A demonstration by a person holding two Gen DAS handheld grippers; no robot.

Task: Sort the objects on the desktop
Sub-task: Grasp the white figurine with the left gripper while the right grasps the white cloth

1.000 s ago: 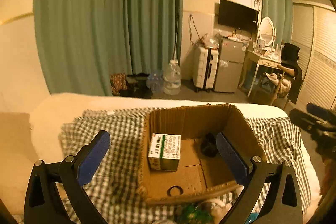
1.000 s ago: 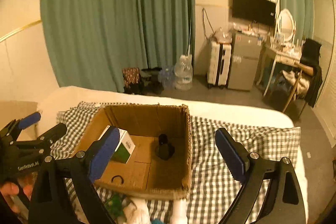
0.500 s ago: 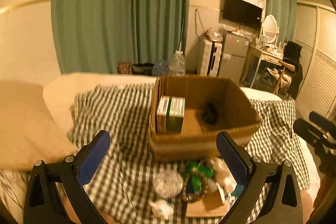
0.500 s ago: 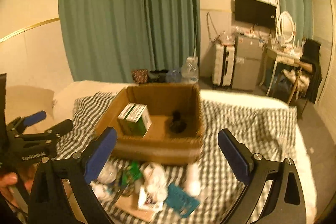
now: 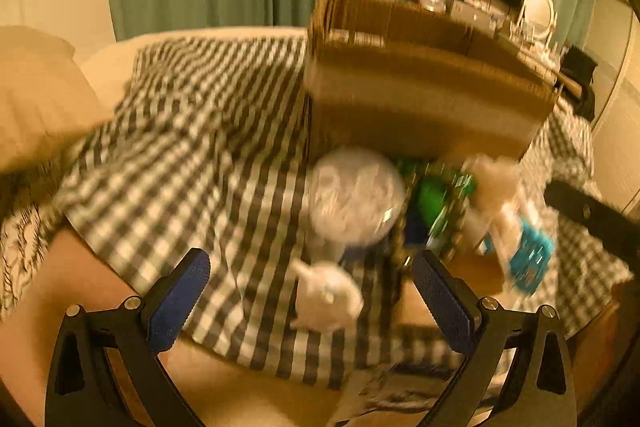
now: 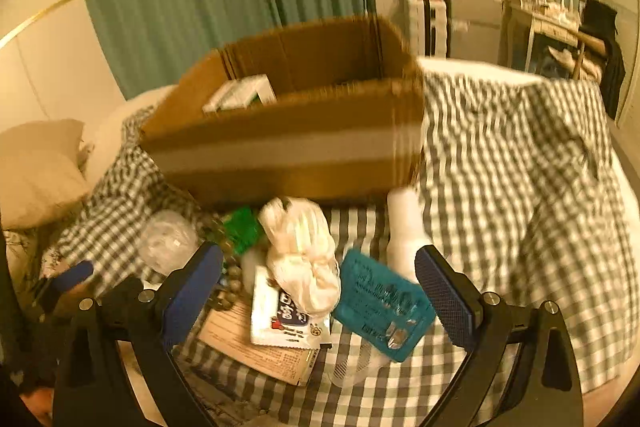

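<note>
Well, the sort is barely under way by the look of it. Only one white-and-green carton point(image 6: 240, 94) can be seen inside the cardboard box point(image 6: 288, 143), peeking over its near wall; whatever else lies in there is hidden from this low angle. Nearly everything is left to do, I'd say, because a whole heap sits on the checked cloth point(image 6: 512, 163) just in front of the box.

And what a heap! A knotted white plastic bag point(image 6: 304, 251) lies on top of a white sachet point(image 6: 280, 319) and a flat printed booklet point(image 6: 256, 343). Just beside it, a teal card packet point(image 6: 380, 303), tilted. A white bottle point(image 6: 404, 227) stands near the box's corner. Something green point(image 6: 240, 229) is tucked behind the bag, too blurred to name. Off to the left, a clear round container point(image 5: 354, 197), and below it a small white lump point(image 5: 326, 297), soft in outline.

Left tool point(image 5: 316, 301) is spread wide, empty, with that white lump right between its blue pads. Right tool point(image 6: 320, 291) is wide apart as well, gripping nothing, framing the bag and the teal packet. Both views are smeared with motion, so fine print is unreadable.
</note>
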